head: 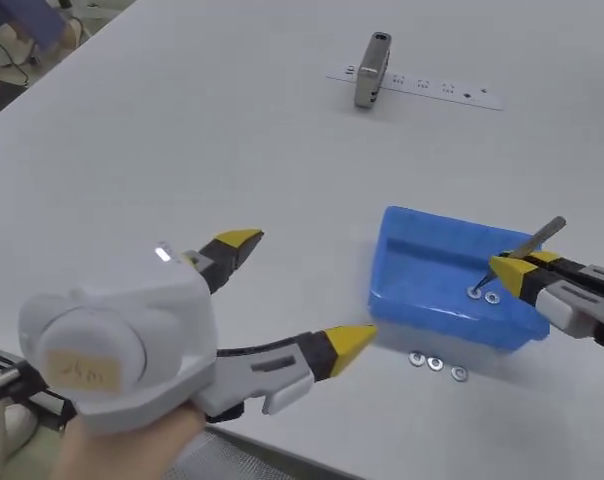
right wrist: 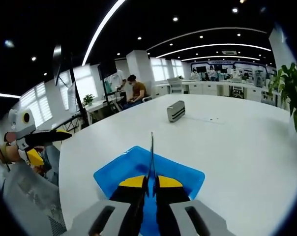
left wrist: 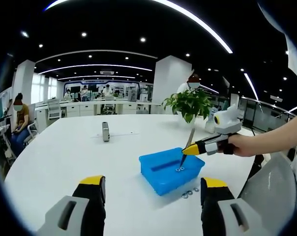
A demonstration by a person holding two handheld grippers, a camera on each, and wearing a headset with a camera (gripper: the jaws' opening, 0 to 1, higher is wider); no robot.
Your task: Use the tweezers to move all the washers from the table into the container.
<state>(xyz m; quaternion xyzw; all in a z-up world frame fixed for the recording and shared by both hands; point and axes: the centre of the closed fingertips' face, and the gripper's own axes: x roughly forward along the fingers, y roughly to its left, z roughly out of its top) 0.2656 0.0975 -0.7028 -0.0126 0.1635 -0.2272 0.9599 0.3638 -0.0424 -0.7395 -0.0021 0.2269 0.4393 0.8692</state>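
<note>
**Two washers in, three left outside**

On the white table (head: 182,150) sits the blue container (head: 432,222). The left gripper (head: 302,288) hangs well off from the container, jaws spread wide and empty. The right gripper (head: 517,268) is closed tight on the tweezers (head: 537,237), whose tips dip inside the container. Two washers (head: 484,294) lie inside it and three loose washers (head: 437,363) wait just outside its near wall, so I'd judge it under halfway. The left gripper's yellow sticker (head: 87,372) is unreadable.

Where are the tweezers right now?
Head view, right side: the tweezers are clamped in the right gripper, tips down inside the blue container, next to two washers there.
</note>
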